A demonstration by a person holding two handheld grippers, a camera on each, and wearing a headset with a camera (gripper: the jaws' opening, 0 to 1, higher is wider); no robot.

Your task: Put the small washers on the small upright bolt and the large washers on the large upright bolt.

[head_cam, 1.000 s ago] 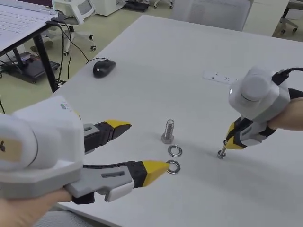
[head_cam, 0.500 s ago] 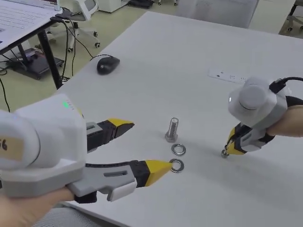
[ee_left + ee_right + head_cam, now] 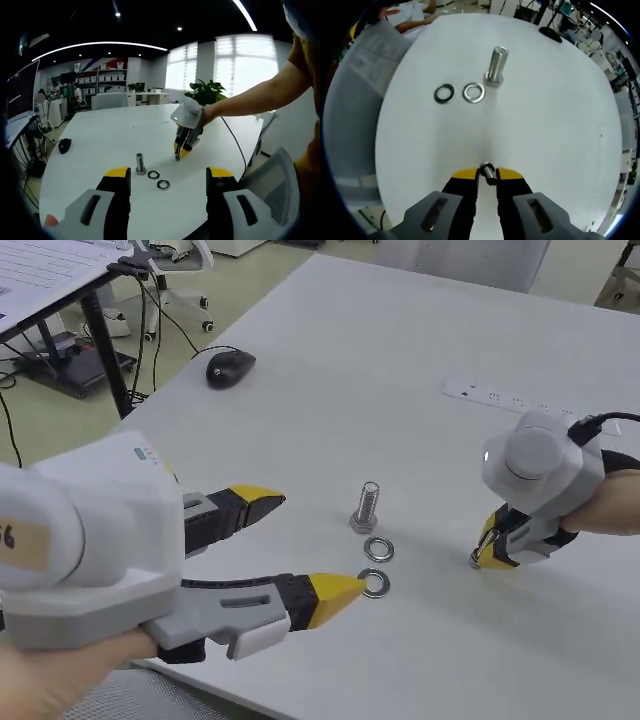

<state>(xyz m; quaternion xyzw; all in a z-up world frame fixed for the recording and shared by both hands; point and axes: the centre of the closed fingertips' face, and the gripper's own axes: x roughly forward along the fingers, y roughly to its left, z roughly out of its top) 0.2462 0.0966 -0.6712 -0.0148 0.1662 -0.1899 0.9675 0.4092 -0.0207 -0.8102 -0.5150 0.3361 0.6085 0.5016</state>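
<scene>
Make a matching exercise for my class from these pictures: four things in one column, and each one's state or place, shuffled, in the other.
1 large bolt
2 mouse
3 left gripper
4 right gripper

A shut on the small bolt
B upright beside two washers
C jaws wide open
D alone near the table edge

Pairs: 1-B, 2-D, 3-C, 4-A
</scene>
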